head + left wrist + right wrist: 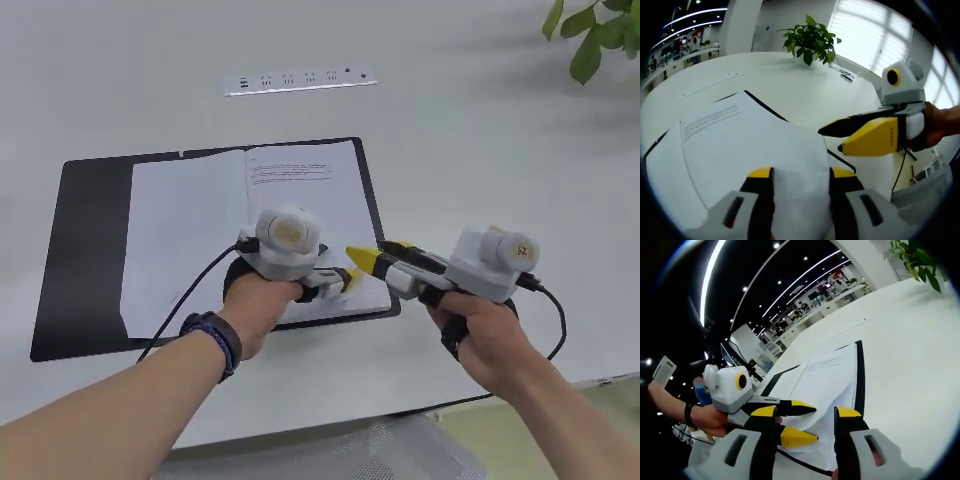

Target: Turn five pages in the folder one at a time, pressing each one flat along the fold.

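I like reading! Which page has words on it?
The right-hand page, with printed lines near its top; the left-hand page looks blank.

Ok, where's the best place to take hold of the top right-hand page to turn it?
Probably its lower right corner, approached from the right with the right gripper. The page lies flat and is held at the fold, so only its outer edge can lift, and that corner is nearest the open jaws.
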Tool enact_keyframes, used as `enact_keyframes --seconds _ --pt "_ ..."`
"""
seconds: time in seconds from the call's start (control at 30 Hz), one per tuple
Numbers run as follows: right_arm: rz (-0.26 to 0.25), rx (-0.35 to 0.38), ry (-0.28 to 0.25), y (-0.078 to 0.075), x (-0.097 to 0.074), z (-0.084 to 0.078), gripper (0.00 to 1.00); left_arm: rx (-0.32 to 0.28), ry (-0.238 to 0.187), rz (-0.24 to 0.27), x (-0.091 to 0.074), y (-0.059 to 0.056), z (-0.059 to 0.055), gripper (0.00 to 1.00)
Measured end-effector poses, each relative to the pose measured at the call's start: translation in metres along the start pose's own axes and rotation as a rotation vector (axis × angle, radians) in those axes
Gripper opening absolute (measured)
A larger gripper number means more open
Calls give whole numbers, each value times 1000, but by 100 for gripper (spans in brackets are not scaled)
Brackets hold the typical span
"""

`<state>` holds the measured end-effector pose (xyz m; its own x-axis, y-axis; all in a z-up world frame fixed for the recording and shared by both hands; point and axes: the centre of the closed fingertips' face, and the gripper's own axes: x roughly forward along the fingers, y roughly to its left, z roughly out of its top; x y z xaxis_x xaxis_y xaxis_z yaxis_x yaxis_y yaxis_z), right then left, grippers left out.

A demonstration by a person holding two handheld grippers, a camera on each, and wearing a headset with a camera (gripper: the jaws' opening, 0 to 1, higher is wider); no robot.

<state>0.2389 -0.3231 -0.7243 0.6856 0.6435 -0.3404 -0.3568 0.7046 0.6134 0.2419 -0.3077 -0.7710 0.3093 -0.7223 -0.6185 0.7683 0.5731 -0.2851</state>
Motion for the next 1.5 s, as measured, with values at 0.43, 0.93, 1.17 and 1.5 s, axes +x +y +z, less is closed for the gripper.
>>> enact_keyframes --seconds 0.43,0.93,1.17,1.5 --pt "22 7 -28 16 -6 1 18 18 -18 -12 -18 -7 5 54" --pt "61 -51 4 41 4 -7 2 22 -58 67 -63 5 -1 60" --pt "95 -72 8 58 12 -7 0 23 -76 106 -84 14 -3 61" --pt "117 -66 -2 72 18 -5 0 2 -105 157 -108 23 -8 63"
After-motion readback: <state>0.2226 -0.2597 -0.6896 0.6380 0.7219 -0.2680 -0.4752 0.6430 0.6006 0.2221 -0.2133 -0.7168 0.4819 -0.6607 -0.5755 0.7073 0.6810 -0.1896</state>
